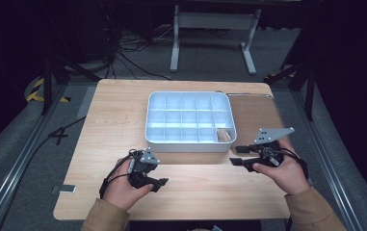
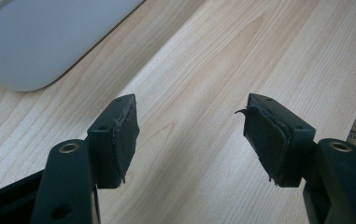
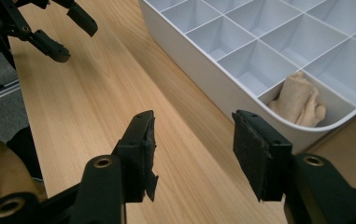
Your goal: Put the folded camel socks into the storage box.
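Wooden counter [image 1: 123, 120], light grain, bare along the near edge. White tray [image 1: 189, 142] with a grid of compartments, set at the counter's middle toward the far side, one rounded corner visible in the left gripper view [image 2: 35, 42]. Metal frame [image 1: 251, 95] lying flat just beyond the tray's right far corner.

Left gripper [image 1: 159, 184] held low over the counter, near the tray's front left corner but apart from it; jaws wide apart in the left gripper view [image 2: 192, 140], nothing between them, bare wood below. Also seen at the top left of the right gripper view [image 3: 68, 35].

Right gripper [image 1: 237, 156] held just off the tray's front right corner, pointing leftward along the tray's front wall; jaws spread wide in the right gripper view [image 3: 194, 156], nothing between them, wood beneath.

Small beige cloth bundle [image 3: 299, 100], crumpled, resting in the tray's front right corner compartment [image 1: 223, 135], against the near wall. Untouched by either gripper; close to the right jaws, with the tray wall between. All other visible compartments bare white.
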Action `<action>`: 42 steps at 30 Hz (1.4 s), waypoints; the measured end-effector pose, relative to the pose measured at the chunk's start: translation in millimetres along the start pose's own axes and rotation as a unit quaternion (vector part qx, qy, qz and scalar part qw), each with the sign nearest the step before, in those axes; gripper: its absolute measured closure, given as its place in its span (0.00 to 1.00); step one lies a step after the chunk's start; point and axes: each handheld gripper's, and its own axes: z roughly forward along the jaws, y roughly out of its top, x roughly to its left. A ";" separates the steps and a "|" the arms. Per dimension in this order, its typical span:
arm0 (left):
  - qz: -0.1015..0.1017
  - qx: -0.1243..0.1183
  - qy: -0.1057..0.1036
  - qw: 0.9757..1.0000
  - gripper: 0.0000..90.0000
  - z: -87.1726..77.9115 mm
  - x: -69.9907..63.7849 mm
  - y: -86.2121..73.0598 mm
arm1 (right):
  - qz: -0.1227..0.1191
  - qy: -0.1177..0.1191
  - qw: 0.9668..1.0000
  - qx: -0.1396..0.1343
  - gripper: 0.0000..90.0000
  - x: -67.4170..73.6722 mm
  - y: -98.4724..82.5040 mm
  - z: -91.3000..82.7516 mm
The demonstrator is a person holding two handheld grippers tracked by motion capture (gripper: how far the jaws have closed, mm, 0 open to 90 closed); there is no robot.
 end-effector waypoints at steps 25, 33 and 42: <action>-0.001 0.009 -0.001 1.000 0.40 3.7 2.7 -2.8 | 0.005 -0.007 1.000 0.006 0.52 -2.3 -71.8 43.5; -0.003 0.021 -0.005 1.000 0.40 9.4 4.7 -5.3 | 0.001 -0.024 0.999 0.035 0.51 1.5 -87.1 57.2; -0.005 0.035 -0.009 0.999 0.40 14.2 6.0 -8.0 | -0.005 -0.030 0.999 0.021 0.49 8.9 -94.6 62.1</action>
